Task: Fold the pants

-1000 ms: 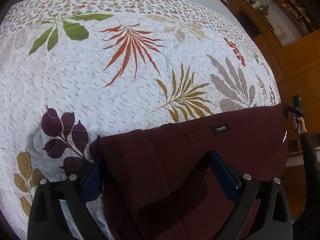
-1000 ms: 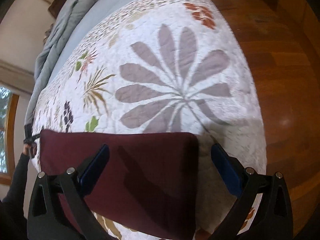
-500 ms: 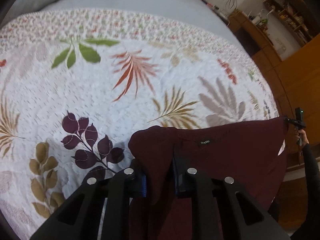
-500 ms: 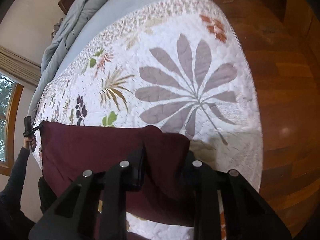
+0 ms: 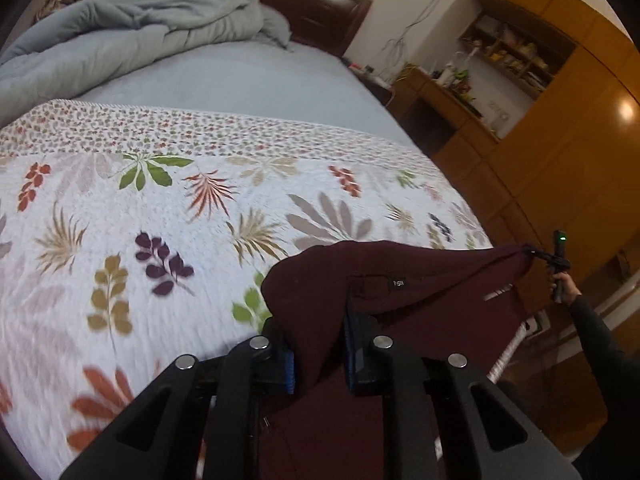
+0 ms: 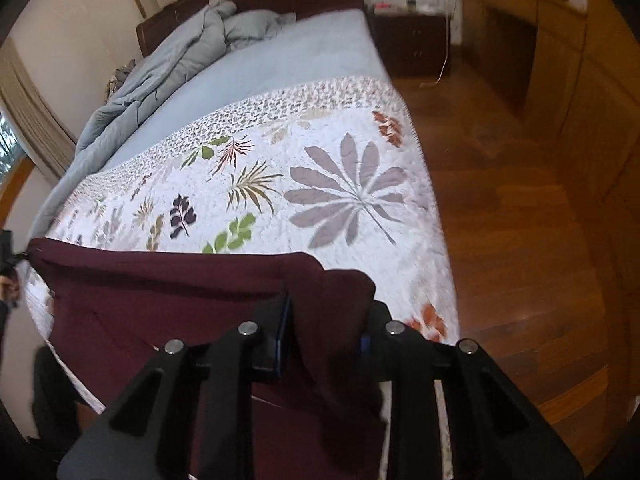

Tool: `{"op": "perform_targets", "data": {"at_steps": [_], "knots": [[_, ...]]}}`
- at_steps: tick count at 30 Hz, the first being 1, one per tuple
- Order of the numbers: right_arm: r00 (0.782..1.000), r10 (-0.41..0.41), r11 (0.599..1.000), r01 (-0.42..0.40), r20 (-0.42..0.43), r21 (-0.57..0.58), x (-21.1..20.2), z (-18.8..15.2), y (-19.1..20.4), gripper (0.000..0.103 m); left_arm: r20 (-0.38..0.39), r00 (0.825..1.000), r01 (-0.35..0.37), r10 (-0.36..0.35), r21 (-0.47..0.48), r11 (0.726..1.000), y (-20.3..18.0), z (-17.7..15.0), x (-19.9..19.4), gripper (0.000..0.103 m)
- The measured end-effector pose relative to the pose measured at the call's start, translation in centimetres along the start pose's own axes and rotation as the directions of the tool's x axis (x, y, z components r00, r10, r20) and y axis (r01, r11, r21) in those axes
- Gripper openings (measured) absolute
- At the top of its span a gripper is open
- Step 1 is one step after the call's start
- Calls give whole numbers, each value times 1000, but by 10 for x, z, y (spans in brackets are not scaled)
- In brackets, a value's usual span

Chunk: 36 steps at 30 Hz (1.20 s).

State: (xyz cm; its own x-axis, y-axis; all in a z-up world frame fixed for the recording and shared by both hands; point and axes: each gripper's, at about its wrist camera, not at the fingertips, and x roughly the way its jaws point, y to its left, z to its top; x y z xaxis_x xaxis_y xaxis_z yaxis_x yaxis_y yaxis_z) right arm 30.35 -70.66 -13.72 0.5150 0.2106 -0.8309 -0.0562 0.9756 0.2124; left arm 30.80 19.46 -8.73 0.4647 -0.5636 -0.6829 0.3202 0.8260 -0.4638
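**Both corners of the maroon pants gripped and lifted off the quilt**

Two fisheye views look along handheld grippers over a bed covered by a white leaf-print quilt (image 5: pixel 120 208). A second ago both pairs of jaws stood wide apart around the flat edge of the maroon pants (image 5: pixel 432 280), which lay near the foot edge of the bed. Now the left gripper (image 5: pixel 318 354) is seen clamped tight on a bunched corner of the fabric, with cloth pinched between its blue pads. The right gripper (image 6: pixel 324 334) is likewise closed on the opposite corner, where a thick wad of fabric is held; its jaws are easing open very slightly, though the cloth is gripped all the same.

The held edge has been raised and is stretched taut between the two grippers, above the foot edge of the quilt, while the rest of the garment hangs down in front. More of the room has come into sight: a rumpled grey duvet (image 5: pixel 120 36) at the head of the bed and wooden cupboards (image 5: pixel 560 152) beyond.

Judged from this, the grasp is complete, and the raised edge appears ready to be carried over to make a fold.
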Motion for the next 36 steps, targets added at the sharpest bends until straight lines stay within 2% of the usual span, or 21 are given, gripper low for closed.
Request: {"op": "perform_targets", "data": {"at_steps": [3, 6, 9, 11, 13, 15, 16, 17, 18, 19, 21, 22, 24, 27, 28, 29, 31, 33, 34, 36], "knots": [[998, -60, 998, 61, 36, -16, -13, -38, 5, 30, 16, 1000, 11, -11, 8, 1000, -12, -31, -20, 17], [989, -106, 994, 107, 103, 0, -32, -87, 12, 34, -10, 1000, 5, -5, 9, 1000, -16, -70, -27, 17], [981, -150, 989, 151, 122, 0, -40, -128, 20, 35, -72, 997, -12, 14, 17, 1000, -15, -113, -25, 17], [979, -180, 984, 179, 98, 19, -34, -159, 23, 37, -127, 991, -34, 36, 14, 999, -11, -141, -16, 18], [976, -208, 978, 206, 65, 33, -29, -179, 24, 44, -200, 978, -62, 57, -19, 998, -1, -164, -4, 21], [970, -242, 968, 239, 32, 80, -25, -198, 23, 53, -239, 966, -110, 97, -41, 993, 7, -178, 0, 34], [967, -254, 960, 249, 28, 128, -27, -207, 21, 59, -260, 958, -136, 118, -50, 989, 9, -186, -1, 35], [968, -250, 955, 242, 26, 173, -31, -214, 18, 63, -267, 954, -155, 137, -49, 987, 10, -192, -3, 40], [973, -227, 947, 215, 25, 237, -35, -221, 14, 70, -264, 947, -200, 183, -42, 979, 10, -196, -9, 56], [979, -201, 932, 184, 22, 311, -40, -228, 10, 71, -246, 942, -244, 227, -39, 969, 11, -201, -20, 62], [992, -116, 880, 80, 47, 467, -49, -241, -1, 71, -219, 943, -272, 251, -75, 959, 17, -209, -38, 64], [995, -55, 832, 0, 82, 555, -53, -250, -4, 72, -205, 944, -287, 260, -111, 952, 21, -212, -48, 64], [989, 32, 748, -117, 141, 654, -54, -259, -8, 73, -154, 949, -303, 274, -215, 928, 26, -218, -71, 66], [962, 132, 644, -267, 239, 717, -47, -256, -3, 73, -42, 980, -199, 196, -323, 925, 13, -223, -88, 75], [941, 184, 590, -336, 283, 734, -38, -252, 0, 73, -11, 987, -153, 159, -339, 928, 5, -223, -88, 76], [928, 213, 554, -372, 305, 745, -33, -247, 0, 73, 28, 995, -84, 100, -363, 928, -3, -224, -84, 80], [913, 244, 497, -407, 326, 767, -21, -236, 1, 75, 65, 998, 7, 22, -413, 911, -13, -221, -72, 81], [925, 221, 479, -379, 309, 792, -9, -223, 0, 76, 72, 997, 72, -42, -490, 869, -13, -221, -54, 81], [939, 190, 472, -342, 286, 812, -3, -218, -2, 76, 58, 997, 69, -45, -539, 840, -8, -223, -44, 81], [948, 170, 438, -317, 269, 841, 4, -218, -5, 76, 31, 999, 46, -34, -622, 781, 1, -226, -30, 81]]}}
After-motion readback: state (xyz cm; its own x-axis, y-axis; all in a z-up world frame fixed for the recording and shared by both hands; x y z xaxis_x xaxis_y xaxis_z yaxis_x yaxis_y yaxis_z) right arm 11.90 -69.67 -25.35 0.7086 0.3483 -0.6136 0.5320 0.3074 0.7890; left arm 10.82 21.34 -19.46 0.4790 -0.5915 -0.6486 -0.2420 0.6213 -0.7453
